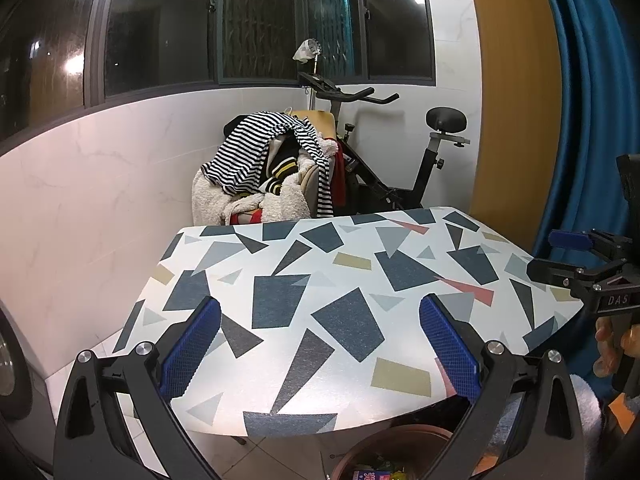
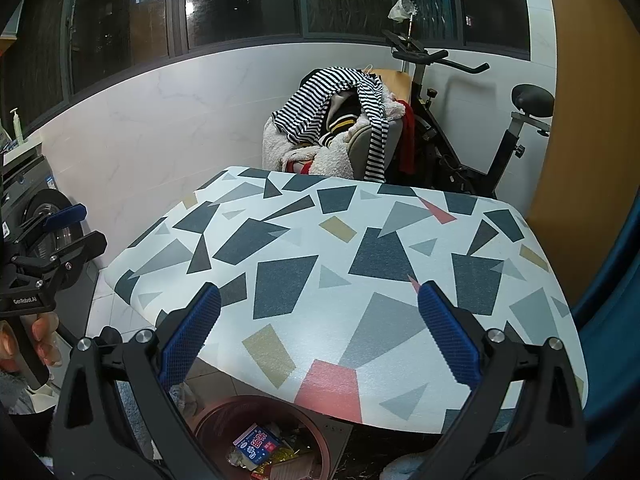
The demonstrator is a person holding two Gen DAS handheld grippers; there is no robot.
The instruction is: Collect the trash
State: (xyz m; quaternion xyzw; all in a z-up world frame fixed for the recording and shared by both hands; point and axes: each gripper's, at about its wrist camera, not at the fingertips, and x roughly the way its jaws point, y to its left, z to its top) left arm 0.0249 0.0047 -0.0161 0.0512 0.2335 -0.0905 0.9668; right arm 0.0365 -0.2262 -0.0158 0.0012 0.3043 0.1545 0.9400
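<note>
Both the left gripper and right gripper hover with jaws spread wide and empty over the geometric-patterned white bench. Colourful wrapper trash lies inside the round brown bin below the bench's near edge.

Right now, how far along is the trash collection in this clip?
Nearly or fully done, it seems. The table shows only its patterned cloth, with no litter on the part in view. The bin below its near edge already holds wrappers. Nothing is in hand: the left gripper and right gripper both stand open and empty above the tabletop. Nothing left to pick up shows, though the floor is mostly hidden.
</note>
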